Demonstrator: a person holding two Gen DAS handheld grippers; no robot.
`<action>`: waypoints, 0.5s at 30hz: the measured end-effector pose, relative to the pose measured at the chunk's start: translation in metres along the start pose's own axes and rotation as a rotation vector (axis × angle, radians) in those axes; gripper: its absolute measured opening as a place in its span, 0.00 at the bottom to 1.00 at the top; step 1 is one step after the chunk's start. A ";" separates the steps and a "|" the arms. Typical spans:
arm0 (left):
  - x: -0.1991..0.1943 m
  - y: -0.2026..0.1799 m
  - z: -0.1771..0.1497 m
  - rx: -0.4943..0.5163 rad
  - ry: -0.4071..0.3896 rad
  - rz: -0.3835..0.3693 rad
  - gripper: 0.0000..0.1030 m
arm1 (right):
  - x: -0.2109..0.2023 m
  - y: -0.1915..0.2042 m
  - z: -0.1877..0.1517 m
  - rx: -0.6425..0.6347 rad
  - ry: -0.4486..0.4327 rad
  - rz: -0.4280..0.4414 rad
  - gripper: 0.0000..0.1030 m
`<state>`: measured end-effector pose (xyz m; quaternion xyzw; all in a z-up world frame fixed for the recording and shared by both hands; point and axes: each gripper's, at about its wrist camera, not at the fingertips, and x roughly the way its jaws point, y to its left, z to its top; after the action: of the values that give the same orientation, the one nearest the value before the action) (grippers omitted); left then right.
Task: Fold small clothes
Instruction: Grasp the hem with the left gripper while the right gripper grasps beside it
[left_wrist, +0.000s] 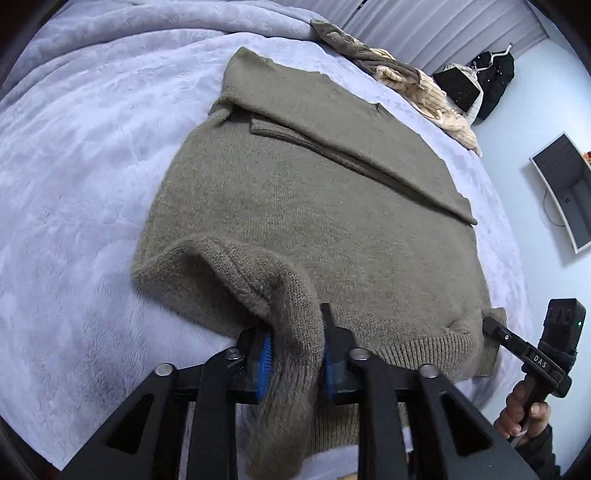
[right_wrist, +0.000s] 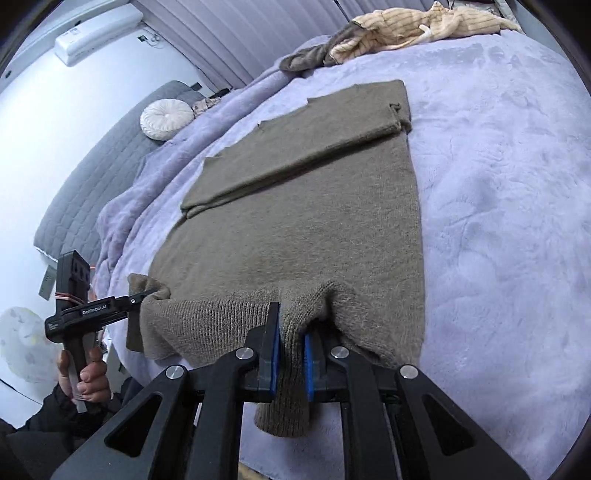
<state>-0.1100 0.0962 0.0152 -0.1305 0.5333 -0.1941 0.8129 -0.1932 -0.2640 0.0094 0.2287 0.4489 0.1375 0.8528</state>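
Observation:
An olive-brown knitted sweater (left_wrist: 314, 206) lies flat on the bed, its far side folded over the body in a long band (right_wrist: 295, 147). My left gripper (left_wrist: 297, 350) is shut on a thick bunch of the ribbed near hem, which fills the gap between its blue pads and hangs below them. In the right wrist view the left gripper (right_wrist: 142, 295) holds that hem corner lifted off the bed. My right gripper (right_wrist: 291, 354) is shut on the hem further along, with cloth drooping under its fingers. From the left wrist view the right gripper (left_wrist: 487, 325) bites the other corner.
A fluffy lavender blanket (left_wrist: 92, 166) covers the bed. Beige and grey clothes (right_wrist: 406, 29) are piled at the far edge. A round white cushion (right_wrist: 166, 120) rests against a grey quilted headboard (right_wrist: 92, 177). Beyond the bed's side are a white-framed panel (left_wrist: 565, 188) and a black garment (left_wrist: 495, 77).

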 end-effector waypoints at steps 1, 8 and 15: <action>0.001 -0.003 0.000 0.002 0.006 -0.034 0.55 | 0.004 0.000 0.002 0.000 0.009 -0.004 0.13; 0.002 -0.033 -0.009 0.104 -0.011 0.013 0.88 | 0.000 0.015 -0.003 -0.035 0.007 0.034 0.61; -0.003 -0.022 -0.013 0.082 0.005 -0.041 0.88 | -0.003 0.011 -0.014 -0.001 0.015 0.056 0.61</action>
<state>-0.1270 0.0782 0.0211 -0.1074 0.5244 -0.2328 0.8120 -0.2072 -0.2521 0.0107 0.2397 0.4488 0.1631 0.8453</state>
